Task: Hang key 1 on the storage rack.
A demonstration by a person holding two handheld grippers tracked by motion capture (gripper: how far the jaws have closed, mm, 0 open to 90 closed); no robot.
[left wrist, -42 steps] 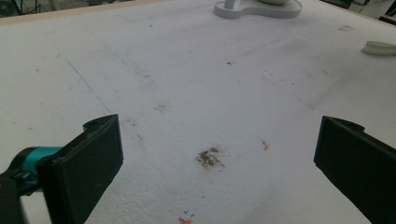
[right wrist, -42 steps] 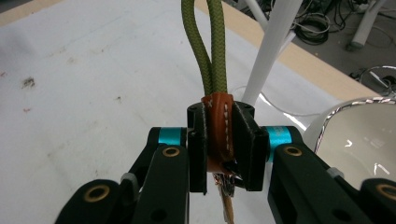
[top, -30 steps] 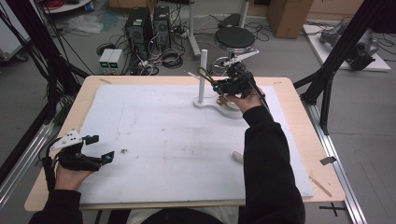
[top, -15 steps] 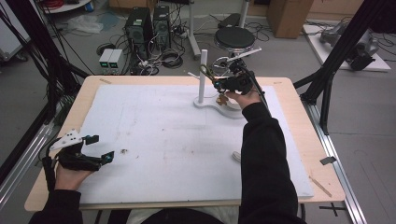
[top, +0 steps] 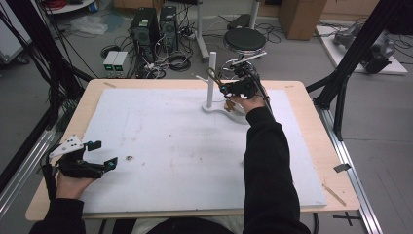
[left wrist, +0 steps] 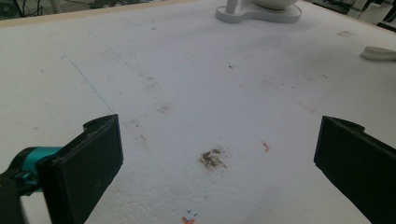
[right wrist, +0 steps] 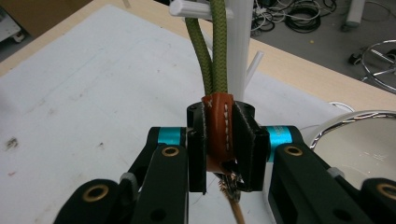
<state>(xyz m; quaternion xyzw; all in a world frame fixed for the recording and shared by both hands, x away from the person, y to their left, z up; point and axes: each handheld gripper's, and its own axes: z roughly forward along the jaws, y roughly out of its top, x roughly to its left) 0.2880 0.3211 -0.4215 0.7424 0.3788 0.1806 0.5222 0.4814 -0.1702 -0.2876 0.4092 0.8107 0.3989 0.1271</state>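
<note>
Right gripper view, right gripper (right wrist: 219,149) clamps leather tab (right wrist: 218,128), high view, left gripper (top: 100,155) open

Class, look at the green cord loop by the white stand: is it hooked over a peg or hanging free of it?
Hooked on. In the right gripper view the green cord loop passes over the white peg, while the right gripper clamps its brown leather tab.

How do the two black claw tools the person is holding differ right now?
The left gripper has its jaws spread wide with nothing between them, low over the white board at the near edge. The right gripper is clamped on a brown leather tab with a green cord loop hanging from the white stand. Both are black, with teal accents.
</note>
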